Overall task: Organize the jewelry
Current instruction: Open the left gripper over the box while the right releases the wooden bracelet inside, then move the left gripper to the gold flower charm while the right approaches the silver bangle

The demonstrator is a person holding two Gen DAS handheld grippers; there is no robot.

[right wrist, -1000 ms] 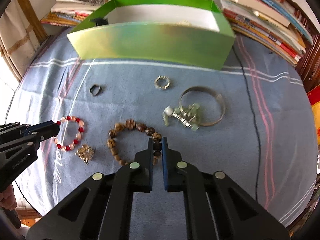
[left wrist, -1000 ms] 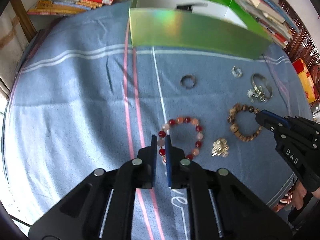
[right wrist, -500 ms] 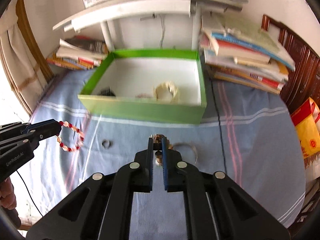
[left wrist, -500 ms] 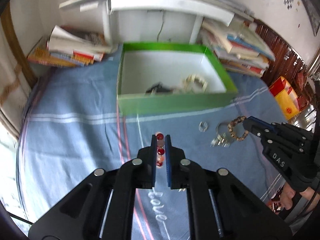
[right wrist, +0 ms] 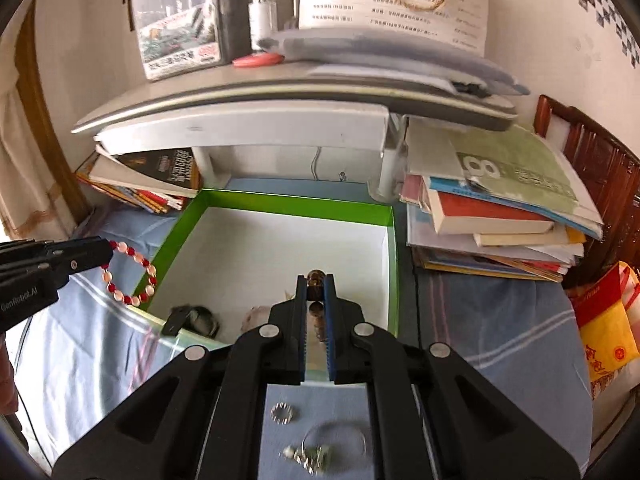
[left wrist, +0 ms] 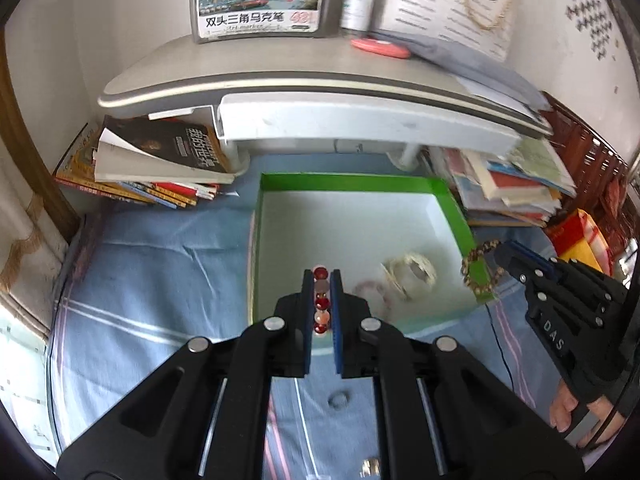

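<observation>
My left gripper [left wrist: 321, 280] is shut on a red and pink bead bracelet [left wrist: 321, 303], held in the air at the near left edge of the green box [left wrist: 344, 182]; the bracelet hangs as a loop in the right wrist view [right wrist: 130, 274]. My right gripper [right wrist: 316, 284] is shut on a brown bead bracelet [right wrist: 316, 308], held over the box's near right part [right wrist: 394, 264]; it also shows in the left wrist view [left wrist: 478, 268]. A pale bracelet [left wrist: 412, 272] and a dark item [right wrist: 196, 320] lie inside the box.
On the blue cloth [left wrist: 160, 280] below lie a dark ring [left wrist: 338, 400], a small beaded ring [right wrist: 284, 414] and a silver bangle with charms [right wrist: 332, 444]. Book stacks flank the box at left [left wrist: 152, 164] and right [right wrist: 492, 208]. A grey shelf [left wrist: 320, 84] overhangs behind.
Both grippers lifted their bracelets off the cloth and moved them up and forward to the green box. Both stay shut on their bracelets.
</observation>
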